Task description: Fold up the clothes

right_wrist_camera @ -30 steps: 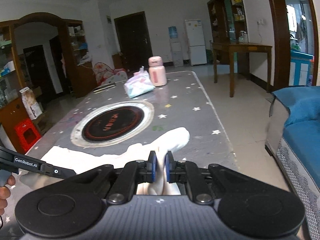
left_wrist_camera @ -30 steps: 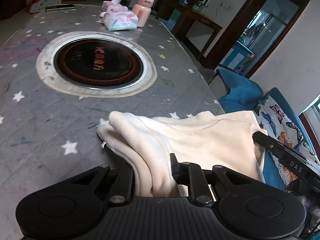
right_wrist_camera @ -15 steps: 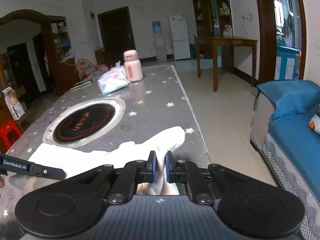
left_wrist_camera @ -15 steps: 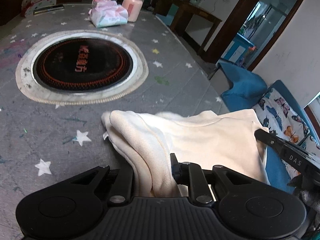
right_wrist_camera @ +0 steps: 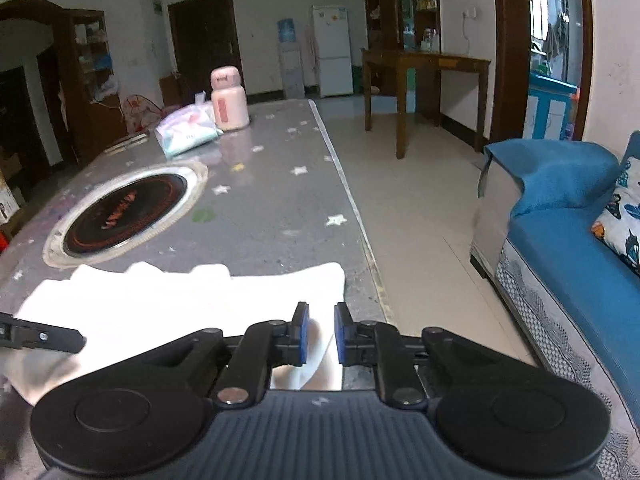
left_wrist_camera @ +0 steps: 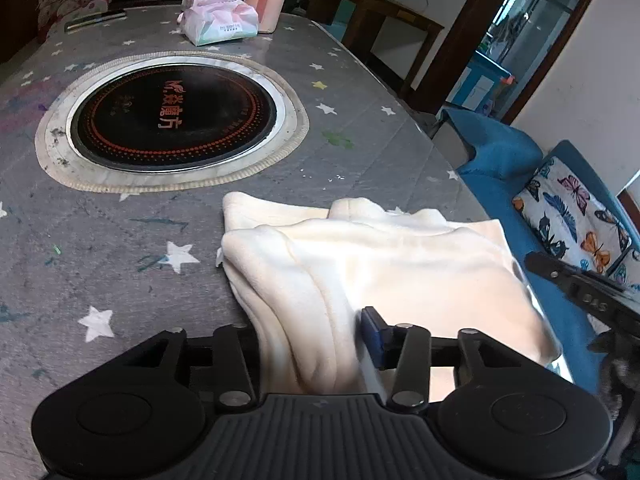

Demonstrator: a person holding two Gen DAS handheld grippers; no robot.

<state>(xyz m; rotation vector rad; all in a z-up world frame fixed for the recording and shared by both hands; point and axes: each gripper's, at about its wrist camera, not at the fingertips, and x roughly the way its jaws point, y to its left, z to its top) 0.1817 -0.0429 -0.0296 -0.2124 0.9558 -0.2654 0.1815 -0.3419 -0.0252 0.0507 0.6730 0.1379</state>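
A cream fleece garment [left_wrist_camera: 400, 256] lies bunched at the near right edge of the grey starred surface [left_wrist_camera: 120, 216], at five o'clock from the round black cooktop [left_wrist_camera: 172, 118]. My left gripper [left_wrist_camera: 312, 340] has its fingers apart around a thick fold; my right gripper [right_wrist_camera: 318, 334] has its fingers slightly apart over the hem. It looks soft, light and floppy, so I judge doubled edges the best hold.
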